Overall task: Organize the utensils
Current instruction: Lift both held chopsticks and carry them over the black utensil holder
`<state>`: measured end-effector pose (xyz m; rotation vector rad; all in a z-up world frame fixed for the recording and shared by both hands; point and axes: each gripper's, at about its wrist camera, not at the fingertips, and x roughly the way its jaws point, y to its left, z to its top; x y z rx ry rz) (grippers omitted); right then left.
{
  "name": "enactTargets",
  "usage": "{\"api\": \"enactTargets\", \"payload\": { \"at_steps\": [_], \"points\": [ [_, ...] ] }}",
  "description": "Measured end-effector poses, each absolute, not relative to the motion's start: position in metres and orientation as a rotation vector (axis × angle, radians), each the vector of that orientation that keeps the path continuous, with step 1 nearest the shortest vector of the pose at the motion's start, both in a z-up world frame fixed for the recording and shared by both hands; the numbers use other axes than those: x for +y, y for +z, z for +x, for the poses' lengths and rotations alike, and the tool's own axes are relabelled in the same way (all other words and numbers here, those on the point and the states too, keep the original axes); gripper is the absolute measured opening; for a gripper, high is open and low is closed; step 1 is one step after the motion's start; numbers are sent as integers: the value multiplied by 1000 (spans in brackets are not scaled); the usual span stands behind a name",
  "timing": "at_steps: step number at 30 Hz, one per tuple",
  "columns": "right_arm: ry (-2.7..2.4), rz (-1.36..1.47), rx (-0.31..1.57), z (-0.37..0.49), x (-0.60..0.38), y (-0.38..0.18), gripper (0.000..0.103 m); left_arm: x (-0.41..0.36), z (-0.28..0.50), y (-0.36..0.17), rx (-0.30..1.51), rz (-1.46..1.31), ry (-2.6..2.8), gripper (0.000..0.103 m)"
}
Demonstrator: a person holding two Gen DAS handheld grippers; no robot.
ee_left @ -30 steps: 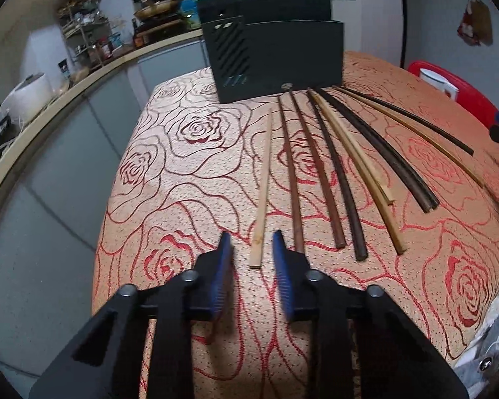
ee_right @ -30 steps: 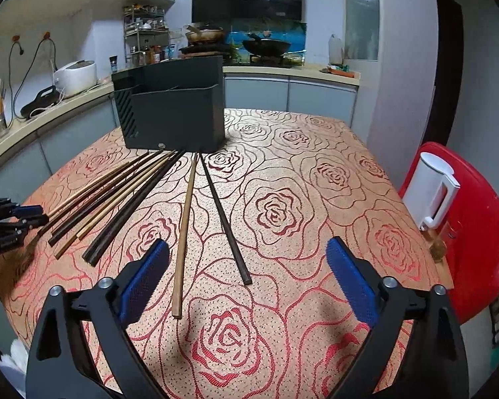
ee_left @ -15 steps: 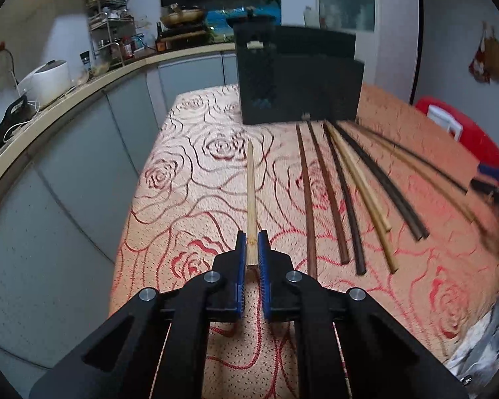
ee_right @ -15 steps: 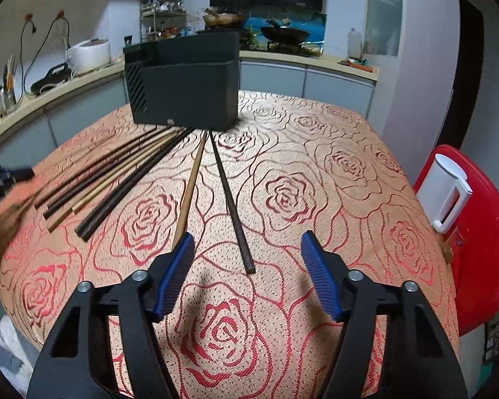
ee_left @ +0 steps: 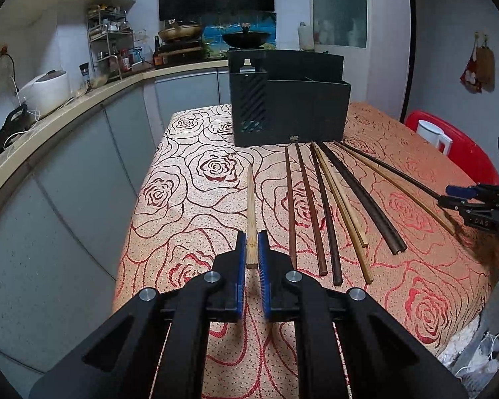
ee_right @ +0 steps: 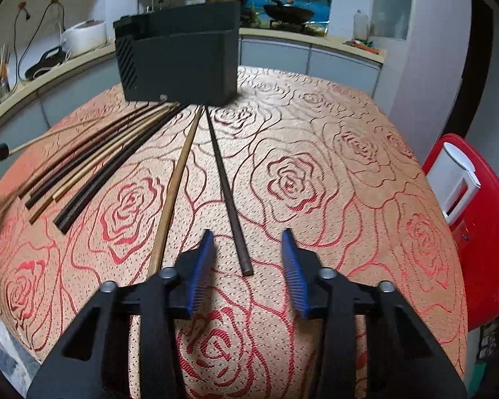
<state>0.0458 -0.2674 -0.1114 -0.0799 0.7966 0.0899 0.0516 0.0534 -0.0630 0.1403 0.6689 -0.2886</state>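
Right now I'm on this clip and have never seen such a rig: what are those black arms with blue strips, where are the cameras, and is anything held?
There is no robot here. A person holds a two-finger gripper in each hand, and a fisheye camera on each looks forward along its fingers.

In the left wrist view, the left gripper is shut on a pale bamboo chopstick. The other chopsticks lie fanned out on the rose-patterned tablecloth, in front of a dark utensil holder.

In the right wrist view, the right gripper has its jaws closing around the near end of a dark chopstick that lies on the cloth; the blue pads do not touch it yet.
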Motion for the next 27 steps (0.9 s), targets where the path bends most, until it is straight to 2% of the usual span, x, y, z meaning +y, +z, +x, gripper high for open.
{"api": "enactTargets", "payload": {
  "at_steps": [7,14,27],
  "points": [
    [140,-85,795,46,-261,-112,10,58,50,-58,652,125,-275,7],
    [169,-24,782,38,-266,-103,8,61,42,-41,611,112,-272,7],
    [262,126,542,15,-279,-6,8,56,41,23,532,113,-314,7]
  ]
}}
